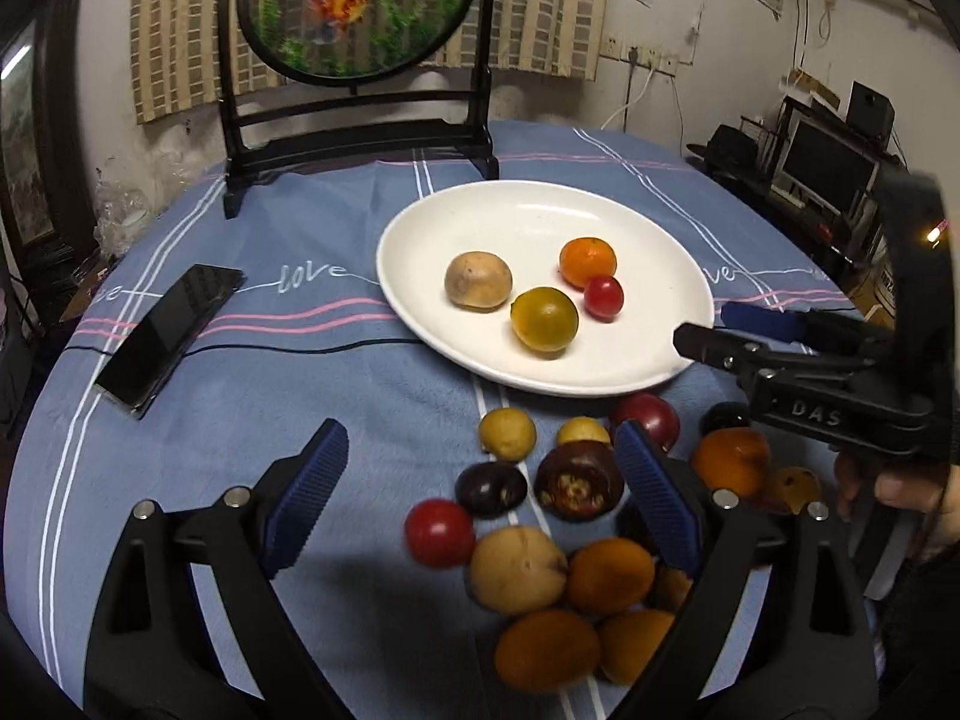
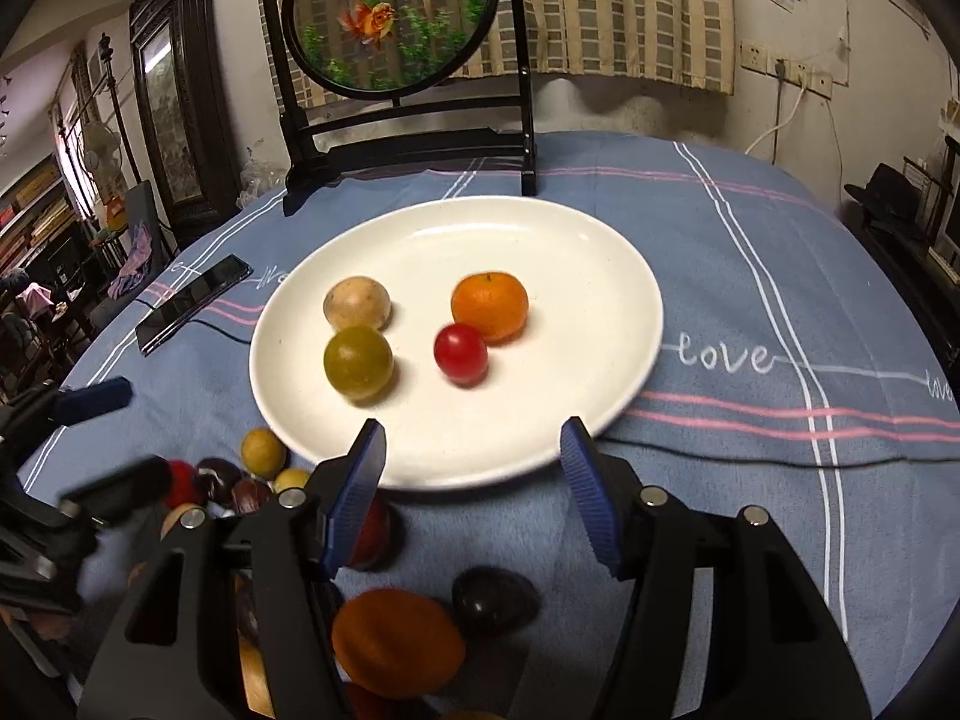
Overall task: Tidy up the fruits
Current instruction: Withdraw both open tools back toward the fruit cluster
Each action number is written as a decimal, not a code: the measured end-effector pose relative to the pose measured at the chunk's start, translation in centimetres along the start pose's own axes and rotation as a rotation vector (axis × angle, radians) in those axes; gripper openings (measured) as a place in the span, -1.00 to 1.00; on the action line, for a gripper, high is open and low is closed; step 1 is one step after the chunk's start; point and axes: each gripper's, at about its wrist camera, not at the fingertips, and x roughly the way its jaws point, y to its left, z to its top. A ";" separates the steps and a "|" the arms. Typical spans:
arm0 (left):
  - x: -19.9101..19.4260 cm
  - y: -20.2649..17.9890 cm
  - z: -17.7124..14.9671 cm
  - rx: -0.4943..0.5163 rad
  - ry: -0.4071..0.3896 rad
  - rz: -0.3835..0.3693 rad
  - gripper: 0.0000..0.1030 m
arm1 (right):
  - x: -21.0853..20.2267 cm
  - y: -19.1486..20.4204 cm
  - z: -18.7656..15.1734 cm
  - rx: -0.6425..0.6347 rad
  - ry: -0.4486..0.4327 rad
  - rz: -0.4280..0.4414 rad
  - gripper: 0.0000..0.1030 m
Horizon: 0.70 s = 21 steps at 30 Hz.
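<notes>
We are holding our left gripper [image 1: 480, 498] wide open and empty above the loose fruit pile [image 1: 576, 540] on the tablecloth [image 1: 336, 384]. Our right gripper [image 2: 474, 480] is hovering half open, gripping nothing, at the plate [image 2: 540, 252] carrying four fruits.

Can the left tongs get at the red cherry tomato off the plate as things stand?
Probably yes. The left tongs are open and empty, and the red cherry tomato sits at the pile's near-left edge on bare cloth, with only the tan fruit touching its right side.
</notes>
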 end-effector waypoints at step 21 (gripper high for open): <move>-4.6 1.7 -6.3 -0.040 0.075 0.057 0.79 | -7.0 -0.1 -10.2 -0.111 0.151 -0.042 0.24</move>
